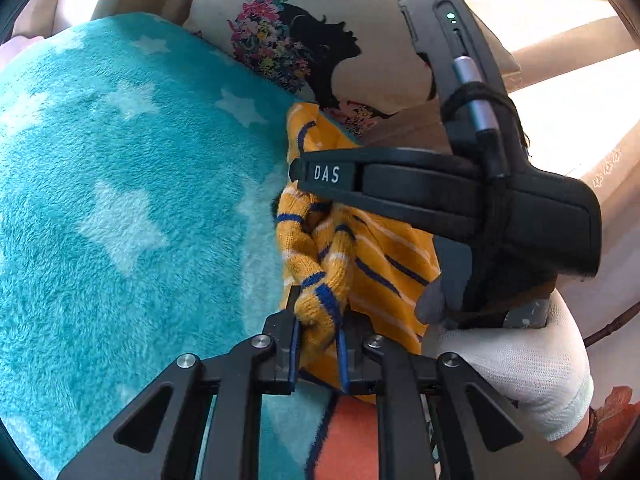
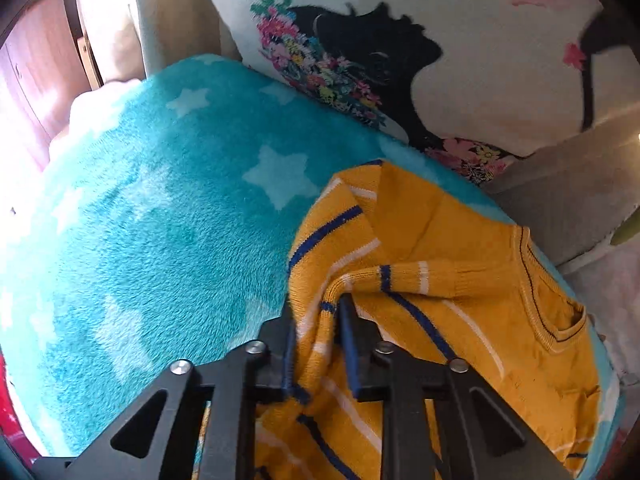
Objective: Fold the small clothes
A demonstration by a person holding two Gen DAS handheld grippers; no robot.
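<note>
Sweater (image 2: 460,280), yellow with blue and white stripes, lies on the right part of a teal star-print blanket (image 2: 160,220), in front of a printed cushion (image 2: 460,80). Left gripper (image 1: 318,320) clamped on a bunched fold of the knit. Right gripper (image 2: 316,320) likewise pinches a striped edge; in the left view its body crosses above the garment, held by a gloved hand (image 1: 520,360).
</note>
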